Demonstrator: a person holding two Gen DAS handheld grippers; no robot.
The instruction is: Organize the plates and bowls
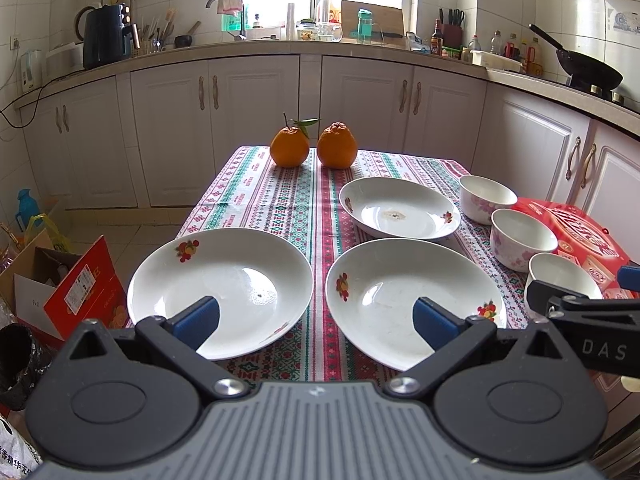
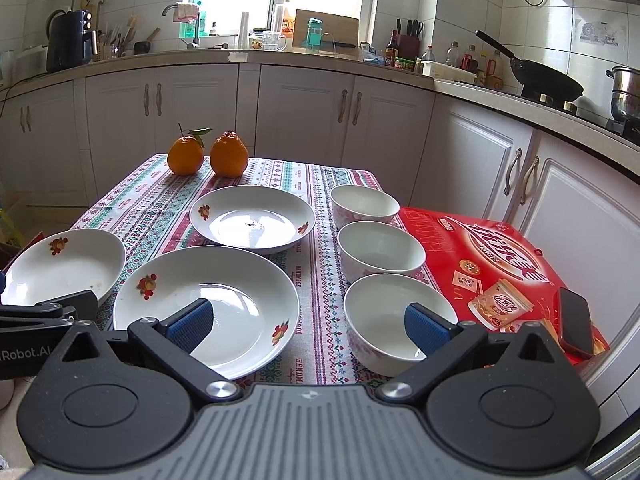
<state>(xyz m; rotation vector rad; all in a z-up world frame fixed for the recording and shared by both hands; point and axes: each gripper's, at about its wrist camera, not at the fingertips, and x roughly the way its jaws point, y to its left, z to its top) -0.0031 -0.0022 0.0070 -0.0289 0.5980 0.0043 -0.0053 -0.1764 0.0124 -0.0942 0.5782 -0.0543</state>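
Note:
Three white plates with fruit prints lie on the patterned tablecloth: a near-left plate [image 1: 220, 292], a near-right plate [image 1: 400, 300] and a far plate [image 1: 400, 208]. Along the table's right side stand three white bowls with pink flowers: the far bowl [image 2: 364, 202], the middle bowl [image 2: 380, 248] and the near bowl [image 2: 392, 316]. My left gripper [image 1: 316, 320] is open and empty, hovering over the gap between the two near plates. My right gripper [image 2: 310, 326] is also open and empty, spanning the near-right plate [image 2: 208, 304] and the near bowl.
Two oranges [image 1: 312, 148] sit at the table's far edge. A red box [image 2: 500, 264] lies right of the bowls with a phone [image 2: 576, 322] on it. Cardboard boxes [image 1: 68, 284] stand on the floor at left. White cabinets [image 1: 256, 128] ring the room.

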